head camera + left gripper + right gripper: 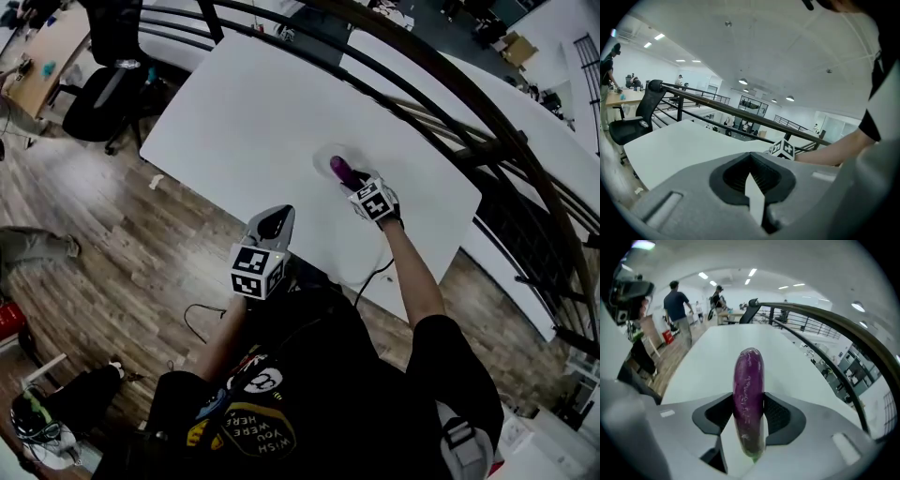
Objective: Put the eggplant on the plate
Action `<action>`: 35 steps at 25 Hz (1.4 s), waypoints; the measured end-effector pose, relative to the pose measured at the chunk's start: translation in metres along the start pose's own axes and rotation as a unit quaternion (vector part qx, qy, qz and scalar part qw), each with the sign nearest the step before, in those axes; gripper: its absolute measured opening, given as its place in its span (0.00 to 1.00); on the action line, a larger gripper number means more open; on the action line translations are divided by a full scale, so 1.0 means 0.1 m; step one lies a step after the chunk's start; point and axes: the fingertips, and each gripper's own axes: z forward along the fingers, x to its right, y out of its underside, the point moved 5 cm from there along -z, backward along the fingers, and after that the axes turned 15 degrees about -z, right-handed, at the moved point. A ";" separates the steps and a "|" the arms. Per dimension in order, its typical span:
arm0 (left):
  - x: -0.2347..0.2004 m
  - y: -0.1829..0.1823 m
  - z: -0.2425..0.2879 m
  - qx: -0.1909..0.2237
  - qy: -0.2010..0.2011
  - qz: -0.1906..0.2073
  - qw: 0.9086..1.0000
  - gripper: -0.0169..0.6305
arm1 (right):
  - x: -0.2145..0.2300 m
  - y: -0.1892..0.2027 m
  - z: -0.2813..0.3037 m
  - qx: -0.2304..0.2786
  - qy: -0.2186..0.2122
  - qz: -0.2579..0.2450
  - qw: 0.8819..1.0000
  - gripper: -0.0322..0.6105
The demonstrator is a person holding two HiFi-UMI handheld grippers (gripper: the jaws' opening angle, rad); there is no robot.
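A purple eggplant (340, 171) is held over the white table (244, 122), its far end above a pale round plate (322, 157) that barely stands out from the tabletop. My right gripper (353, 184) is shut on the eggplant. In the right gripper view the eggplant (749, 390) stands lengthwise between the dark pads (777, 414), which press its sides, and the plate cannot be made out. My left gripper (274, 223) hovers at the table's near edge, away from the eggplant. Its jaws meet with nothing between them (751, 161).
A black railing (450, 103) curves along the table's far side. An office chair (108, 89) stands at the far left on the wooden floor (112, 272). A cable (367, 281) hangs off the near edge. People (677, 310) stand by desks in the distance.
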 end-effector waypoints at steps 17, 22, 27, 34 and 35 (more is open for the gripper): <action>-0.27 0.09 0.12 -0.008 -0.026 -0.022 0.999 0.03 | 0.18 -0.25 0.64 -0.135 -0.035 -0.185 0.973 0.46; -0.08 0.03 0.34 -0.017 0.013 0.002 1.000 0.03 | 0.12 -0.32 -0.09 -0.020 0.039 -0.055 0.998 0.45; 0.15 -0.05 0.50 -0.016 0.060 0.029 0.998 0.03 | -0.22 -0.47 -1.10 0.155 0.129 0.133 0.970 0.33; 0.90 -0.05 0.41 -0.005 0.126 0.075 0.989 0.03 | -0.81 -0.42 -2.48 0.280 0.244 0.249 0.894 0.05; 0.98 -0.05 0.38 -0.004 0.134 0.082 0.988 0.03 | -0.87 -0.40 -2.61 0.286 0.259 0.253 0.887 0.05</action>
